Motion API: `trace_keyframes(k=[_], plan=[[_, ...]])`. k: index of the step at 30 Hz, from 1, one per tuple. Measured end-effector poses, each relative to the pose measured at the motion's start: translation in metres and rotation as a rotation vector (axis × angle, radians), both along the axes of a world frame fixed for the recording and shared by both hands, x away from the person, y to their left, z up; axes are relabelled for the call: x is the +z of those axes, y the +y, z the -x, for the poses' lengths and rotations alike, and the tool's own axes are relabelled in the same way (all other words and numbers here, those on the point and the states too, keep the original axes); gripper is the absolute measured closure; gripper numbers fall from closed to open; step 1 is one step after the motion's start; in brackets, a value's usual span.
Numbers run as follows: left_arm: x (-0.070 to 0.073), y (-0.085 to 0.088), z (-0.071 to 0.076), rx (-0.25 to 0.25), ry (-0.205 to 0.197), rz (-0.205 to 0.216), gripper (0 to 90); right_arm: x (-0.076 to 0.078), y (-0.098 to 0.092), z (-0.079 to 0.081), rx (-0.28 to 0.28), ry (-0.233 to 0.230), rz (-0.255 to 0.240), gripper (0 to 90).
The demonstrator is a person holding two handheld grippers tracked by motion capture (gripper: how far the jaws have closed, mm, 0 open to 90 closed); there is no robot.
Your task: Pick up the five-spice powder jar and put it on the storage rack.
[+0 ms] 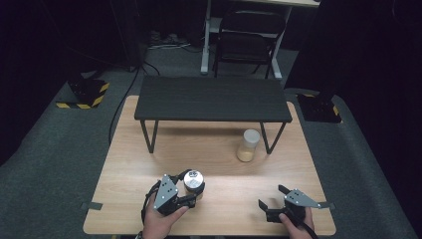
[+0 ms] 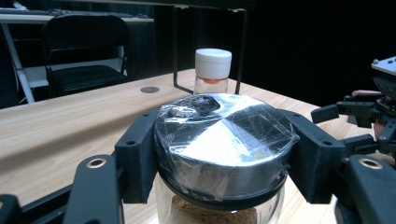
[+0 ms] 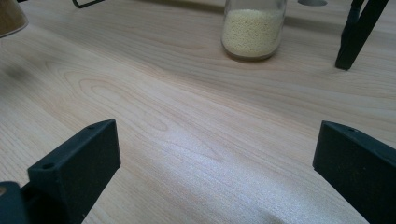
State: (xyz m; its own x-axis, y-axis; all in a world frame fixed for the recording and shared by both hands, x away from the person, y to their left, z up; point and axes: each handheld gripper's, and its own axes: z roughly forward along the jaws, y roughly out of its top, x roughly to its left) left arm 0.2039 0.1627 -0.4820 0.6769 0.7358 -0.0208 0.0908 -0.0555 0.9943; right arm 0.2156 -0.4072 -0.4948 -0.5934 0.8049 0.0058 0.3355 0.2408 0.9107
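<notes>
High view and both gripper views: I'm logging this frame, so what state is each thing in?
Silver-lidded jar: upright, lid on, clamped at the lid.
Left gripper: shut on that jar.
White-capped jar: upright, capped, part full of yellow grains, standing free.
Right gripper: open, holding nothing.
Black shelf: standing, top bare.

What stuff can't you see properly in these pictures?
- Silver-lidded jar: in the left gripper view the bottom edge cuts off its lower part, and the left gripper covers its sides.
- White-capped jar: the right gripper view's top edge cuts off its cap.
- Black shelf: its top hides the table beneath in the high view.
</notes>
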Motion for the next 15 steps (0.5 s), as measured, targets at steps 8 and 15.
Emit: trace_keyframes(k=[8, 15], plan=[[0.020, -0.008, -0.005, 0.028, 0.004, 0.005, 34.9, 0.000, 0.000, 0.001, 0.001, -0.001, 0.004, 0.3], [0.040, -0.013, -0.013, 0.060, 0.006, 0.007, 34.9, -0.001, -0.003, 0.000, 0.005, 0.002, -0.015, 0.3]])
